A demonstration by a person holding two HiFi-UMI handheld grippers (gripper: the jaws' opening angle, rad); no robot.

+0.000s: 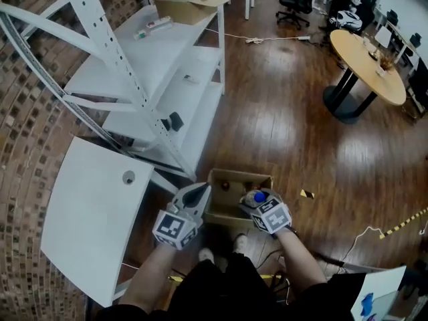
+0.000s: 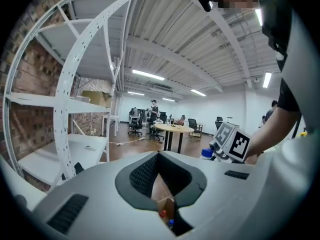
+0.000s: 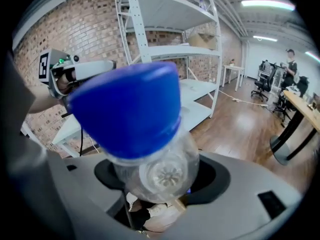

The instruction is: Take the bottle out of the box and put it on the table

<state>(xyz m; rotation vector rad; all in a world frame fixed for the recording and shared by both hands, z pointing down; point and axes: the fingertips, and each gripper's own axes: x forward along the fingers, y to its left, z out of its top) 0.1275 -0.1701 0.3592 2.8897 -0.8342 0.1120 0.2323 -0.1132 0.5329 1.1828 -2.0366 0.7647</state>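
A clear plastic bottle with a blue cap (image 1: 259,196) is clamped in my right gripper (image 1: 255,201), held up above the open cardboard box (image 1: 231,209) on the floor by the person's feet. In the right gripper view the bottle (image 3: 159,176) fills the space between the jaws, its cap (image 3: 127,109) towards the camera. My left gripper (image 1: 200,192) hangs beside the box's left side, jaws together with nothing in them; in its own view the tips (image 2: 159,156) meet. More capped bottles (image 1: 226,185) stay in the box. The white table (image 1: 93,212) stands at the left.
A white metal shelf rack (image 1: 160,65) runs along the brick wall behind the table, with a cardboard carton (image 1: 190,5) on top. A round wooden table (image 1: 368,62) and office chairs stand at the far right. Cables lie on the wooden floor.
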